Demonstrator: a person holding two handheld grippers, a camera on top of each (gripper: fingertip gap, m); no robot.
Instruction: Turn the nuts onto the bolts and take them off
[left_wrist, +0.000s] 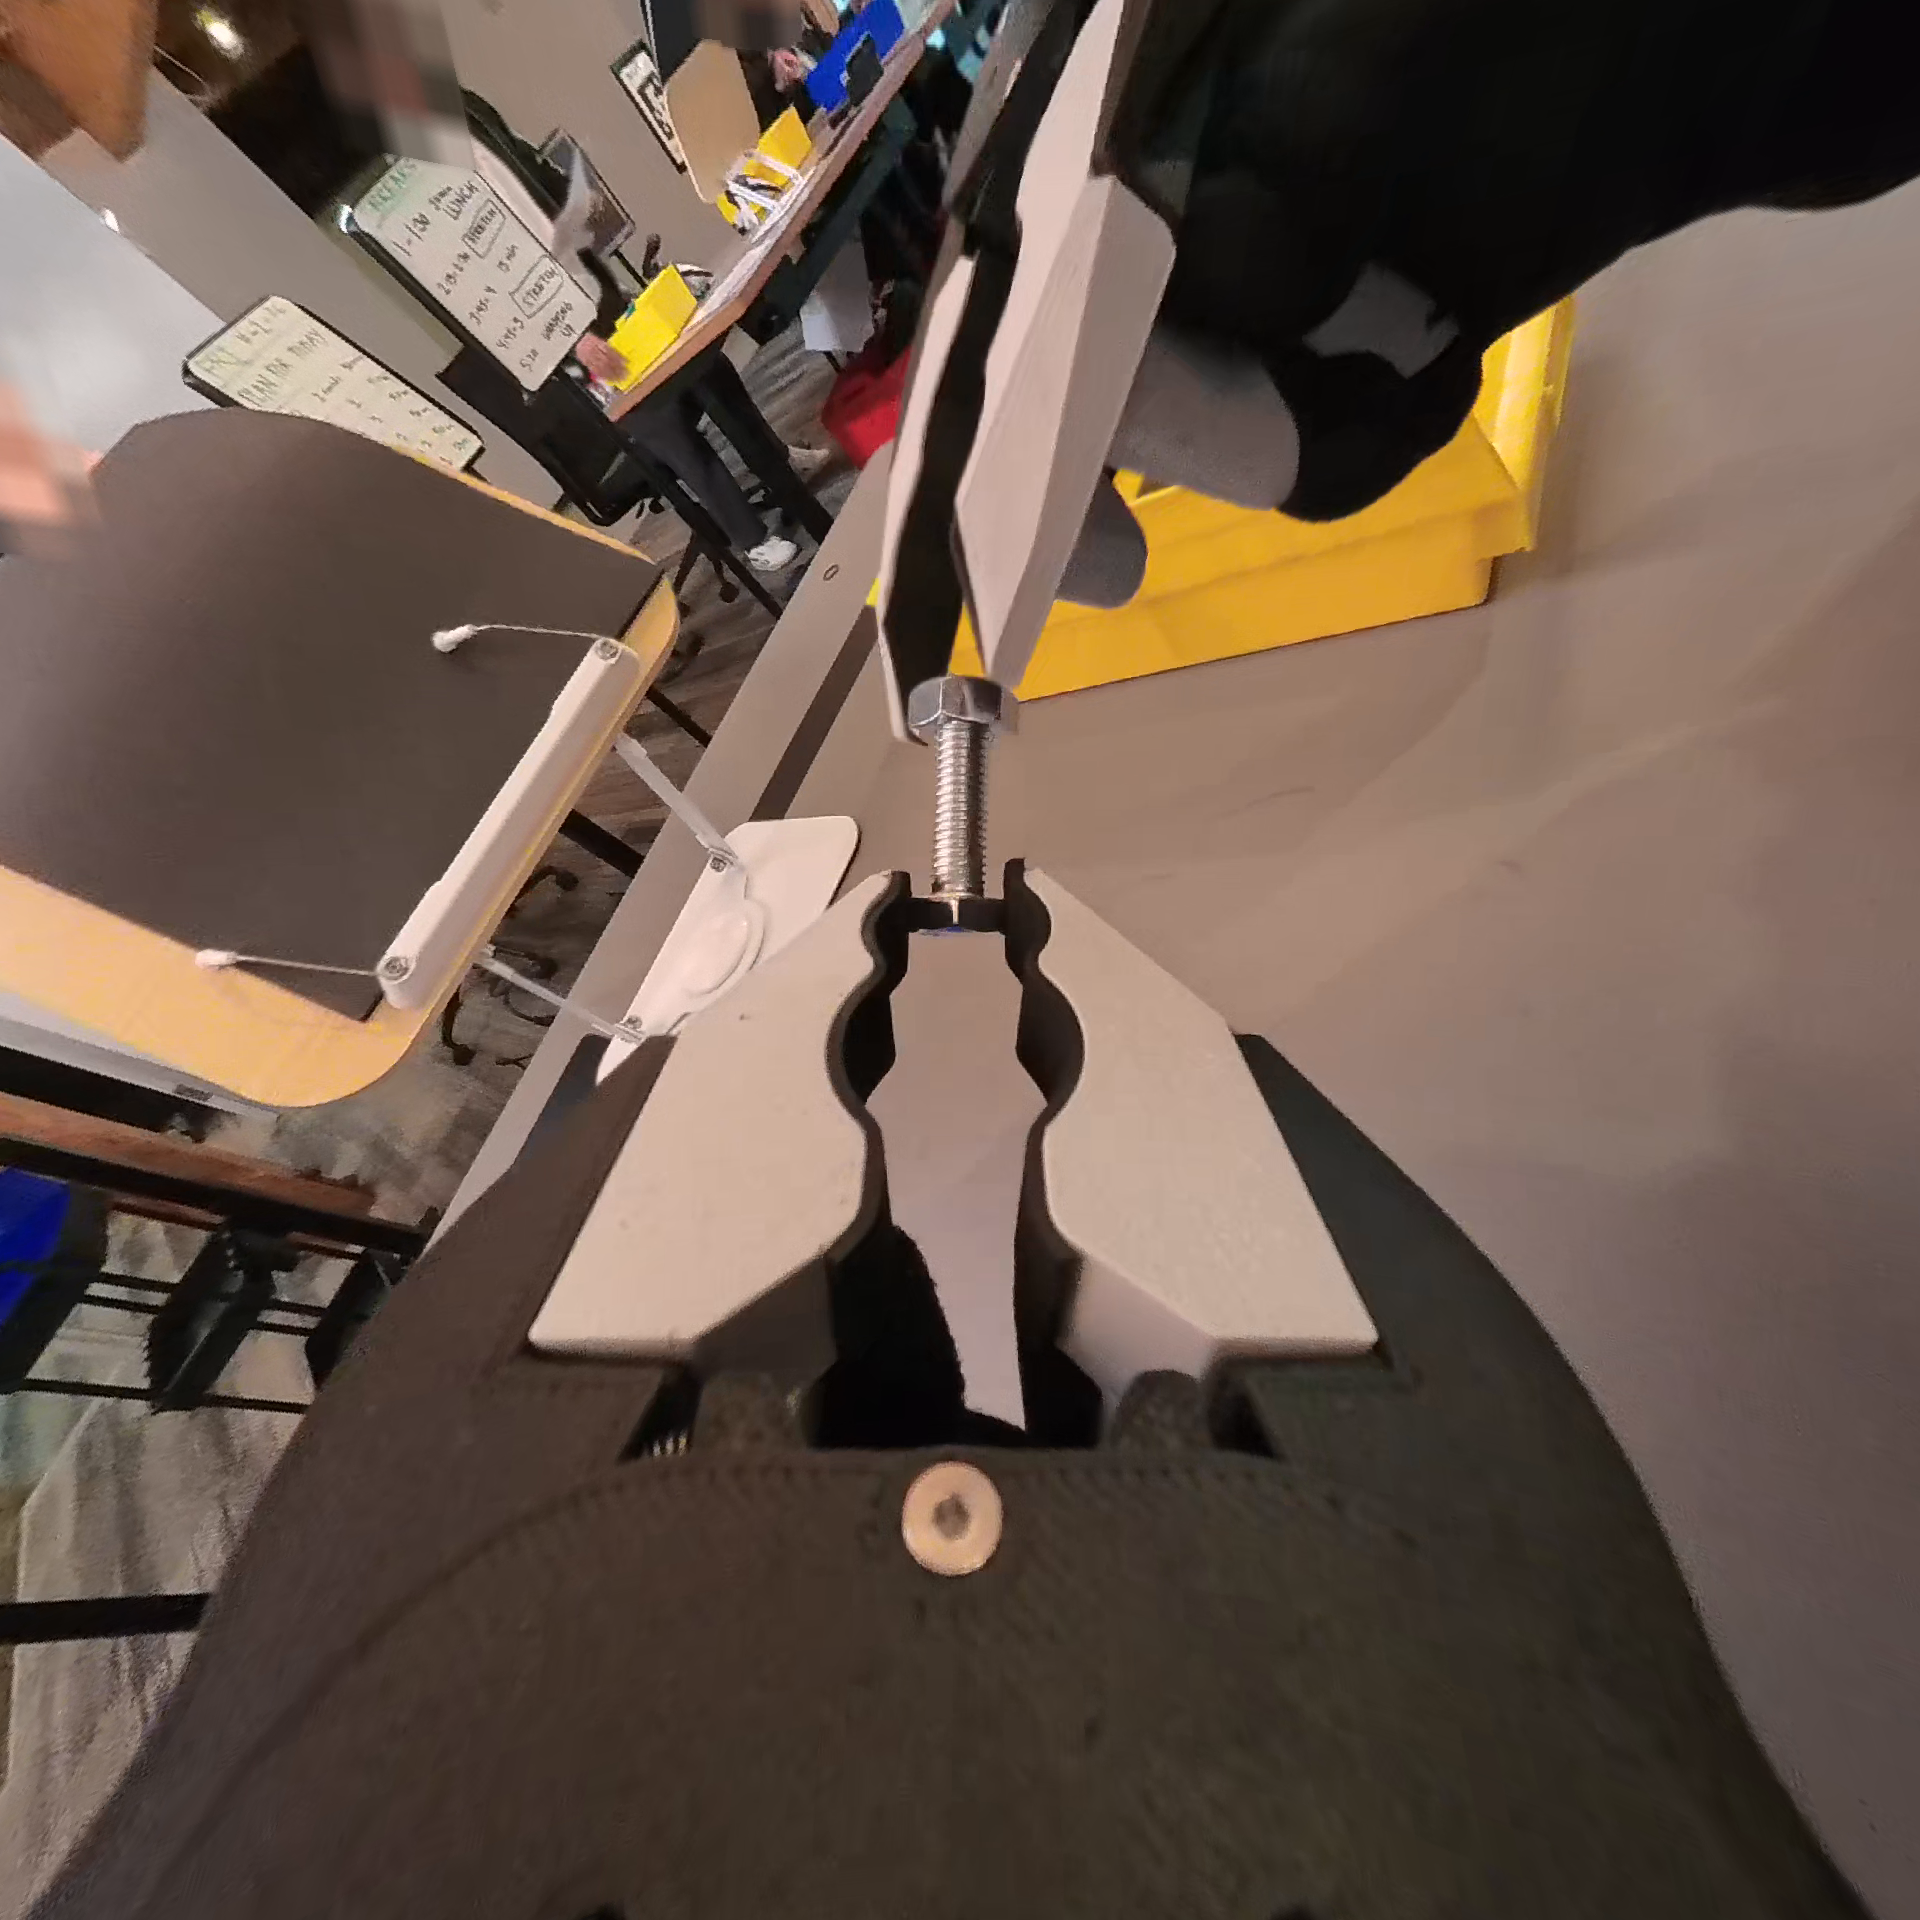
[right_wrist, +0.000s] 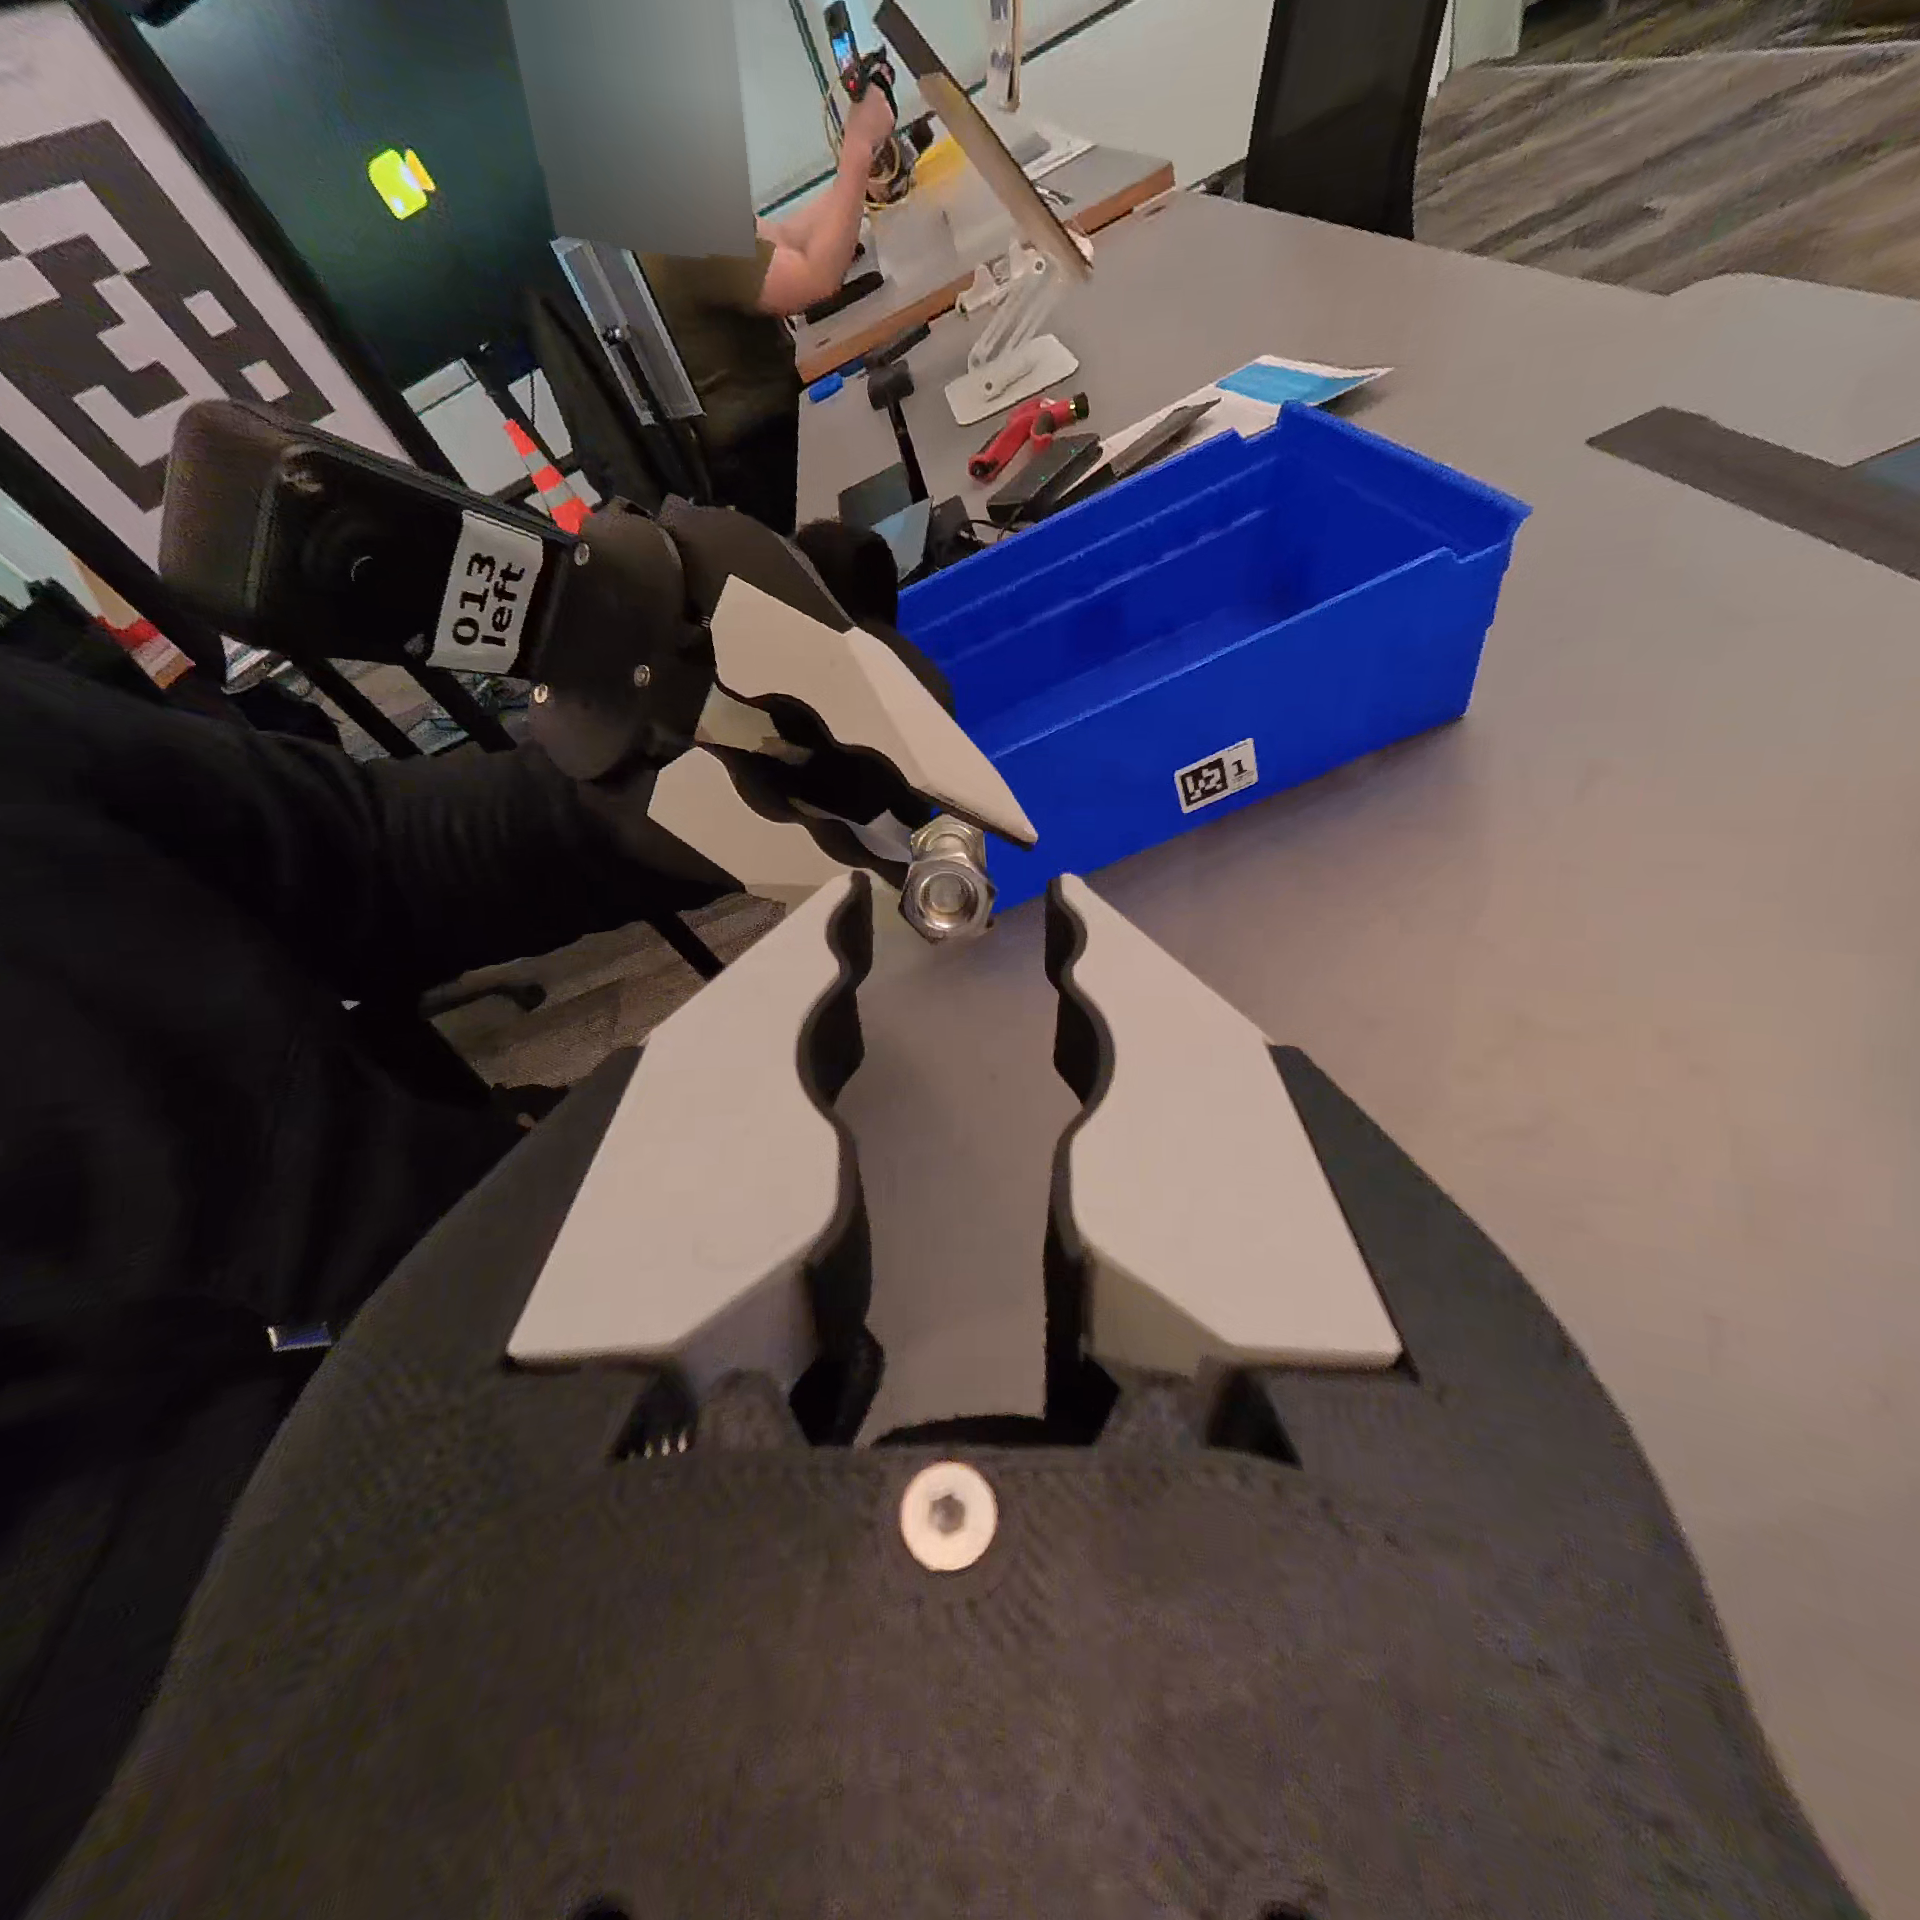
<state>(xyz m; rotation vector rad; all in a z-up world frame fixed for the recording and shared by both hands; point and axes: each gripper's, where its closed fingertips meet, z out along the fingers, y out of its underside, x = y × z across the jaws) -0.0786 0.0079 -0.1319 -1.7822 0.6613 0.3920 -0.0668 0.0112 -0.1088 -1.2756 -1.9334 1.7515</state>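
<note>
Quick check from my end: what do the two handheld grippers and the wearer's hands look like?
Both the left gripper and the right gripper have textured black bodies, pale grey wedge fingers with wavy black inner pads and a silver hex screw. The left carries a white label. Black gloves and sleeves.

Bolt (left_wrist: 954, 805): shiny silver, at frame centre.
Left gripper (left_wrist: 956, 902): pale grey fingers edged black, black body.
Bin (left_wrist: 1351, 582), upper right: bright yellow.
Bin (right_wrist: 1226, 665), centre right: deep blue.
Table (right_wrist: 1558, 1039): plain matte grey.
Marker board (right_wrist: 94, 301), upper left: black-and-white blocks.
</note>
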